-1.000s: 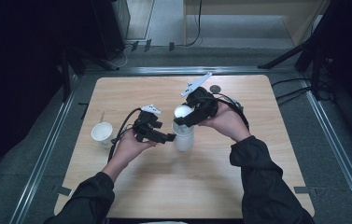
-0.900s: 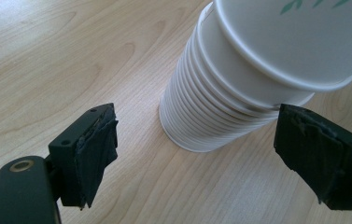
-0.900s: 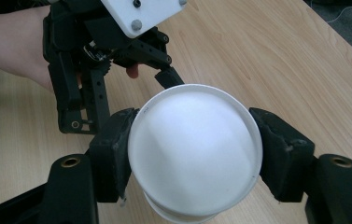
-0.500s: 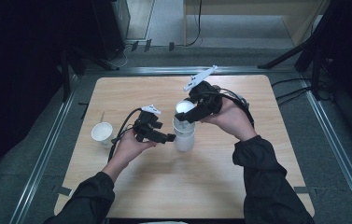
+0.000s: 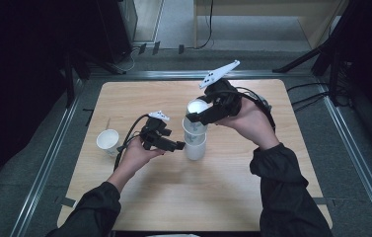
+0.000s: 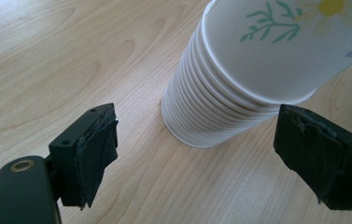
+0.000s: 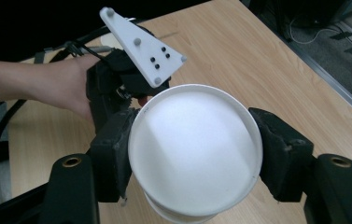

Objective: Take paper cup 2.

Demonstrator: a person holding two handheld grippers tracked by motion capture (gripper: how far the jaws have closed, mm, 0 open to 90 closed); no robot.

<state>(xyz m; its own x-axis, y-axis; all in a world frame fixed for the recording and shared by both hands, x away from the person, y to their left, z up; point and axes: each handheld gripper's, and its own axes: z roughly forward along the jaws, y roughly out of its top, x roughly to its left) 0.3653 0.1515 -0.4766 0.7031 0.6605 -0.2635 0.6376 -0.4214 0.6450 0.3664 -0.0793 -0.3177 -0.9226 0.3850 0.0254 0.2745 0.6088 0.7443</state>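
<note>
Right gripper: I've got its jaws clamped on the top cup, lifted just above the cup stack | left gripper: jaws apart, flanking the stack's base, not touching.

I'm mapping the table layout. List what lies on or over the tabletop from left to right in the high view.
Single paper cup → left gripper → stack of paper cups → right gripper, its jaws closed on the top cup lifted from the stack.
</note>
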